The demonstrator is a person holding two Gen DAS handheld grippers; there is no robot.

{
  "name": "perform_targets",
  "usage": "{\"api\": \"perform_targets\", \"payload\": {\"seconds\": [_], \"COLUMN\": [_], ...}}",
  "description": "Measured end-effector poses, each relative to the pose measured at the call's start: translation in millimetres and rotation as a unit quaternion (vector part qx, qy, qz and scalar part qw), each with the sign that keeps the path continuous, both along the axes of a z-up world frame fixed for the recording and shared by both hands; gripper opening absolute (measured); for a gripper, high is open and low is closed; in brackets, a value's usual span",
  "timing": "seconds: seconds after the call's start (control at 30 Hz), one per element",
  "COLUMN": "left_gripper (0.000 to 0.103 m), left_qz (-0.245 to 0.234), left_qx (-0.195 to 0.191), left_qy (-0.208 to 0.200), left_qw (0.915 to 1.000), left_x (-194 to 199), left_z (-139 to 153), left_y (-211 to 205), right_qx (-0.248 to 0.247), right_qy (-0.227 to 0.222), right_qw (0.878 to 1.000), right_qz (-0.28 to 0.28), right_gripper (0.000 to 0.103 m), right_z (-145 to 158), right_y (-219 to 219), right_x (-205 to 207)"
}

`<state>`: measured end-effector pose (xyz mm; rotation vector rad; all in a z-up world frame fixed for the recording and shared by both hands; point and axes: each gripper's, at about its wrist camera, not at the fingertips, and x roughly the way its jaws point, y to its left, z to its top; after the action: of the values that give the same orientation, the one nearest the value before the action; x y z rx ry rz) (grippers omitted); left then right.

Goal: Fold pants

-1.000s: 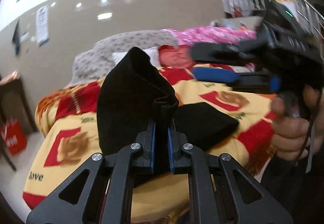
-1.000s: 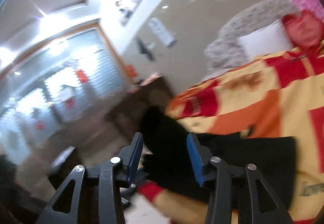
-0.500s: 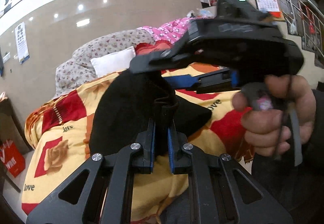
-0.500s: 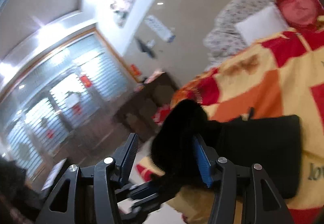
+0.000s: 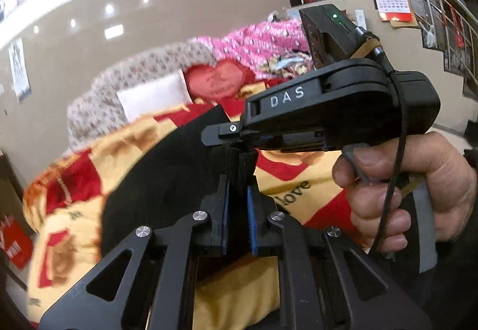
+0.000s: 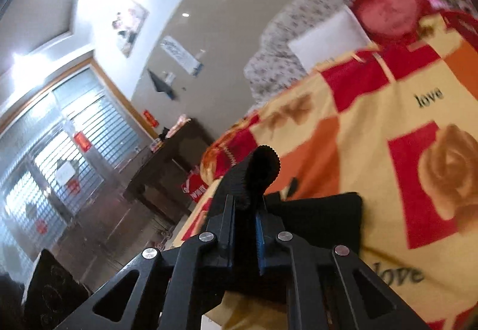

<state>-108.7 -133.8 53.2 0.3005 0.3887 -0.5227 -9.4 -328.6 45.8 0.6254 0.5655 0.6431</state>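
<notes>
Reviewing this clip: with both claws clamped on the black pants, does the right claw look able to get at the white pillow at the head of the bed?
Probably not as things stand. The right claw is shut on the black pants, as is the left claw. The white pillow lies far across the blanket, with nothing between; the claw would have to let go first.

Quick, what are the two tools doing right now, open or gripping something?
Left tool: closed on the black pants.
Right tool: closed on the same pants' ribbed edge.
</notes>
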Motion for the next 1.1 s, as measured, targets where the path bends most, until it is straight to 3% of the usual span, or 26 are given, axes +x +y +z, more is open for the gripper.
{"api": "perform_targets", "payload": {"seconds": [0.07,0.23,0.43,0.63,0.7,0.77,0.87,0.93,1.0,1.03,1.1], "left_gripper": [0.009,0.01,0.015,0.015,0.015,0.014,0.014,0.014,0.014,0.014,0.014], "left_qz": [-0.006,-0.031,-0.065,0.032,0.057,0.071,0.073,0.077,0.076,0.075,0.075], "left_qx": [-0.002,0.002,-0.045,-0.117,-0.143,-0.15,-0.135,-0.119,-0.108,-0.109,-0.113], "left_qy": [0.031,0.128,0.137,0.093,0.11,0.166,0.178,0.166,0.158,0.158,0.158], "left_qw": [0.9995,0.9913,0.9874,0.9883,0.9819,0.9721,0.972,0.9759,0.9786,0.9786,0.978], "left_x": [14.6,47.5,30.3,14.3,24.4,42.0,51.4,52.2,49.0,49.3,48.2], "left_z": [-8.5,-34.9,-18.2,2.0,-5.9,-30.1,-49.5,-48.3,-51.0,-51.5,-52.7], "left_y": [-9.6,-20.5,5.9,99.5,127.1,136.7,129.8,124.6,117.3,117.0,121.3], "right_qx": [0.002,-0.045,-0.105,-0.067,-0.077,-0.092,-0.117,-0.159,-0.24,-0.273,-0.29], "right_qy": [0.029,0.094,0.057,0.061,0.054,0.046,0.036,0.025,-0.015,-0.057,-0.1], "right_qw": [1.0,0.994,0.992,0.995,0.995,0.994,0.991,0.983,0.958,0.942,0.935], "right_qz": [0.0,-0.02,-0.039,-0.032,-0.036,-0.043,-0.058,-0.083,-0.155,-0.187,-0.181], "right_gripper": [0.01,0.01,0.009,0.011,0.012,0.013,0.016,0.017,0.017,0.017,0.017], "right_z": [-9.7,-47.4,-54.9,-60.0,-58.0,-54.3,-50.5,-41.2,-18.8,-1.9,12.9], "right_y": [-10.3,-16.5,-13.0,-21.8,-16.7,-11.2,-6.7,-3.1,2.4,8.9,22.8], "right_x": [10.8,33.1,30.9,28.6,20.8,18.9,13.6,4.3,-19.5,-39.7,-60.6]}}
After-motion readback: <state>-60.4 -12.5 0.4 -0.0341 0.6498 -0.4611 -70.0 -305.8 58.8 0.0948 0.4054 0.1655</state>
